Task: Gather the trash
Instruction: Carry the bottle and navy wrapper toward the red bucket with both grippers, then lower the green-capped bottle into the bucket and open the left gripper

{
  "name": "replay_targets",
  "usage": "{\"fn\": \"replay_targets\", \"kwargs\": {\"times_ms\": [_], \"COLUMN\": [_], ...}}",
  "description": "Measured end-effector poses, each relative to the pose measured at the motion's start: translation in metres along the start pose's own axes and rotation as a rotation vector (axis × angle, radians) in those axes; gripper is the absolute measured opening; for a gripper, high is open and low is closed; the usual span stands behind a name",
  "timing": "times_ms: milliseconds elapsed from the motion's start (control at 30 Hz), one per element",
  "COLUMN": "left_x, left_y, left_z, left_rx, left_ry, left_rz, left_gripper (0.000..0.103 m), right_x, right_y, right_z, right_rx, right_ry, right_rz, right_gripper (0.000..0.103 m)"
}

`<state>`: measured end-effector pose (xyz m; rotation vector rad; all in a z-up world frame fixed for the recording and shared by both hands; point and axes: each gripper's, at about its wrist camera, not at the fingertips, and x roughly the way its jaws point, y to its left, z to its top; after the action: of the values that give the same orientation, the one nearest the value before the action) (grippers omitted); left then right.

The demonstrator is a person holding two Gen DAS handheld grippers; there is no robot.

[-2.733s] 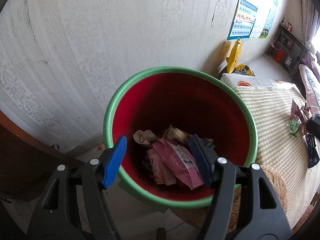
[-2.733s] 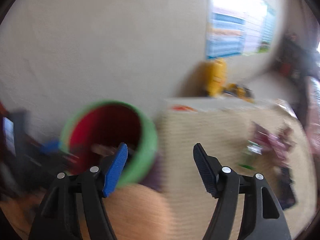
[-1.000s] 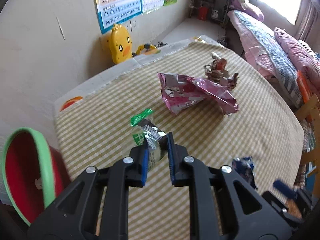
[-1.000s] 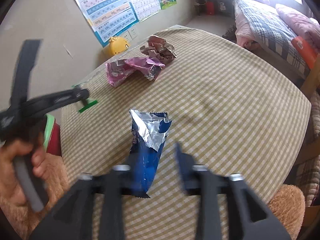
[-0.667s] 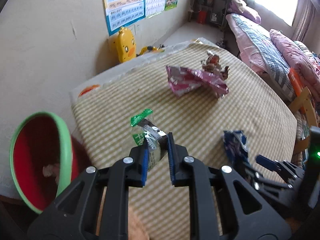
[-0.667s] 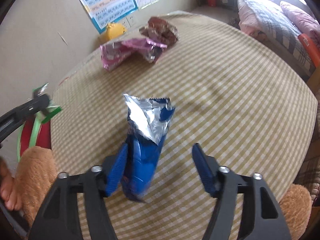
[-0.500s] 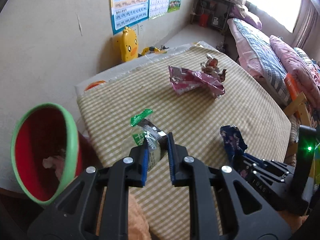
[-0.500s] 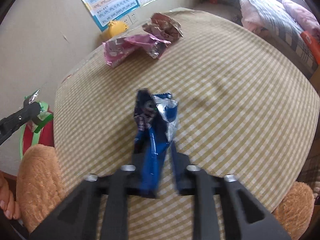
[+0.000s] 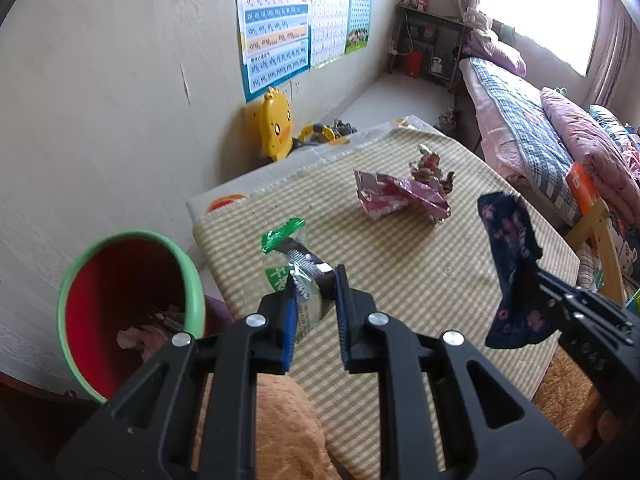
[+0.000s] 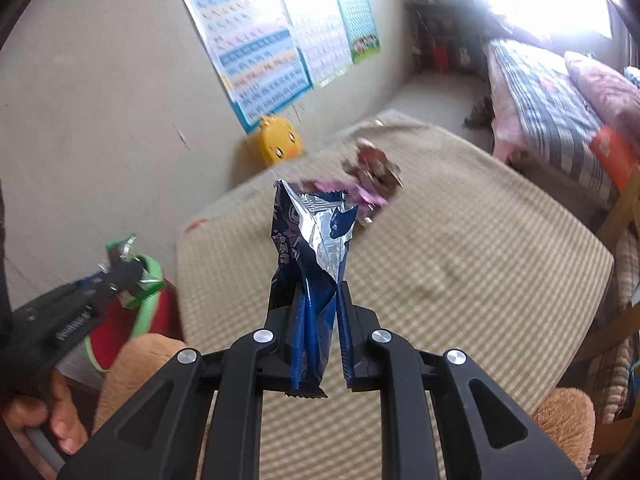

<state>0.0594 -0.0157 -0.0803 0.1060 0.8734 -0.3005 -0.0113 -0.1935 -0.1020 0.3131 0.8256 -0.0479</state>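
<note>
Left wrist cam: my left gripper (image 9: 314, 300) is clamped on green wrapper (image 9: 294, 268), bin (image 9: 132, 312) lower left. I'd swing over the rim before letting go.

Right wrist cam: right gripper (image 10: 318, 308) pinches blue wrapper (image 10: 312, 248), off the table (image 10: 460, 264); carry it binward w/o loosening.

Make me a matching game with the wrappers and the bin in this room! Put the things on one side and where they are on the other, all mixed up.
Things:
1. blue wrapper
2. green wrapper
3. pink wrapper
4. bin

Places:
A. lying on the checked tablecloth
B. pinched in the left gripper
C. on the floor beside the table, by the wall
D. pinched in the right gripper

Pairs: 1-D, 2-B, 3-A, 4-C
</note>
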Motion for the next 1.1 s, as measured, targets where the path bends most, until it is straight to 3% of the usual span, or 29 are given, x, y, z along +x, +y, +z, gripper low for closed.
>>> {"fn": "replay_targets", "kwargs": {"times_ms": [167, 433, 1100], "left_x": [-0.006, 0.003, -0.006], "left_y": [0.007, 0.023, 0.059], "left_z": [0.000, -0.005, -0.016], "left_rx": [0.000, -0.033, -0.077], "left_ry": [-0.029, -0.007, -0.026], "left_rz": [0.026, 0.033, 0.112], "left_gripper": [0.016, 0.016, 0.016], "right_x": [-0.012, -0.010, -0.011], "right_y": [0.021, 0.038, 0.058], "right_z": [0.006, 0.007, 0.001], "right_rx": [-0.048, -0.098, -0.135], "right_ry": [-0.029, -0.022, -0.009], "right_rz": [0.015, 0.023, 0.057], "right_gripper": [0.014, 0.014, 0.014]}}
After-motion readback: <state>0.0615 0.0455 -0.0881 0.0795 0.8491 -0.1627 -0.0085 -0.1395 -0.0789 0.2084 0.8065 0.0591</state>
